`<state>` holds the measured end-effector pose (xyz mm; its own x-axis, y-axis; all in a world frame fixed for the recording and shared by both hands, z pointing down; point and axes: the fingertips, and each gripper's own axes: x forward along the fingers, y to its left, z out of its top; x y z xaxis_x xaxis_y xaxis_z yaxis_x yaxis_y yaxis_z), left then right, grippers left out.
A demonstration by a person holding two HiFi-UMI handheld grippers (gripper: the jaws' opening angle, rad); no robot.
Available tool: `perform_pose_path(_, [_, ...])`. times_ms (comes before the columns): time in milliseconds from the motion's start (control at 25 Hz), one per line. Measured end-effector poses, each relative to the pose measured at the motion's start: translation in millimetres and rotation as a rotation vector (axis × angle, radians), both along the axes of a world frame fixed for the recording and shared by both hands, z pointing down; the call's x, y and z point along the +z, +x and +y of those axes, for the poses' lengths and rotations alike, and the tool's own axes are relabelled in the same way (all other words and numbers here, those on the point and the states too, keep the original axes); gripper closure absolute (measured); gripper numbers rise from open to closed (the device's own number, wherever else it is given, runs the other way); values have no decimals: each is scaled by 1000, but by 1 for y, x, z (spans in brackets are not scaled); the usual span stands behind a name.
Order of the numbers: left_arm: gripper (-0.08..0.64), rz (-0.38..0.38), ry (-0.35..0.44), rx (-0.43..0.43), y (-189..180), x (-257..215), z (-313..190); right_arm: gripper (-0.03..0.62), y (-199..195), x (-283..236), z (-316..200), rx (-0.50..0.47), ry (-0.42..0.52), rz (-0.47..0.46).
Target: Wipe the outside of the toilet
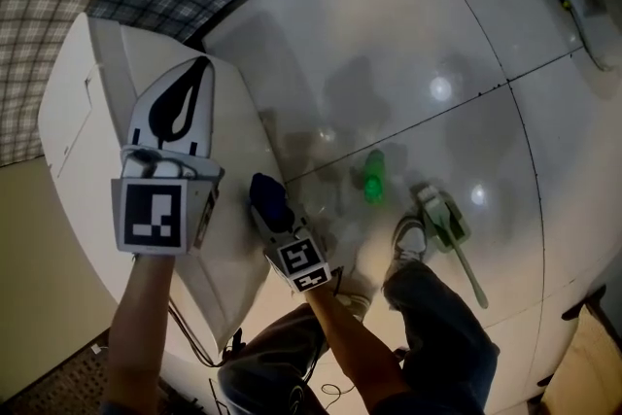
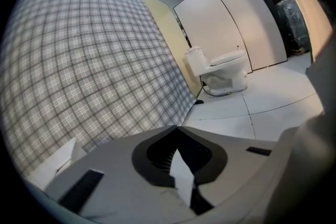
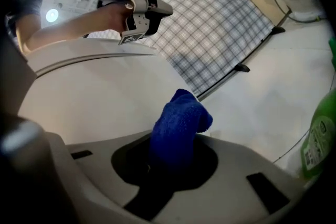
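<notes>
The white toilet (image 1: 87,141) stands at the left of the head view, against a plaid wall. My left gripper (image 1: 200,65) hovers over its lid with the jaw tips closed together and nothing held; in its own view the left gripper (image 2: 177,128) points at the wall and floor. My right gripper (image 1: 269,197) is shut on a blue cloth (image 1: 268,192), which sits against the toilet's outer side. In the right gripper view the blue cloth (image 3: 179,123) sticks up from the jaws, beside the toilet's white side (image 3: 89,97).
A green spray bottle (image 1: 373,178) lies on the white tiled floor, with a green-and-white brush (image 1: 445,224) to its right. The person's shoe (image 1: 408,238) and legs are beside me. A second toilet (image 2: 220,68) stands farther off along the plaid wall (image 2: 79,60).
</notes>
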<state>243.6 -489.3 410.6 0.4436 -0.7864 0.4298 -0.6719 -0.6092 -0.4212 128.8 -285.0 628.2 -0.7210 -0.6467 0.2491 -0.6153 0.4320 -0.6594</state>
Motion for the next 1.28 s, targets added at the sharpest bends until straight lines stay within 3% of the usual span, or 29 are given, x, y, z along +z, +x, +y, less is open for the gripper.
perform_pose_path(320, [545, -155, 84, 113, 10, -3, 5, 518, 9, 9, -97, 26, 104, -16])
perform_pose_path(480, [545, -295, 158, 221, 18, 1, 15, 518, -4, 32, -160, 56, 109, -132])
perform_pose_path(600, [545, -308, 174, 258, 23, 3, 17, 518, -13, 55, -197, 83, 63, -240])
perform_pose_path(840, [545, -300, 197, 319, 31, 0, 25, 518, -47, 114, -230, 41, 15, -183])
perform_pose_path(1040, [545, -363, 253, 379, 36, 4, 31, 518, -52, 141, -220, 9, -28, -149])
perform_pose_path(1280, [545, -256, 241, 330, 31, -4, 23, 518, -32, 130, -134, -8, -55, -148])
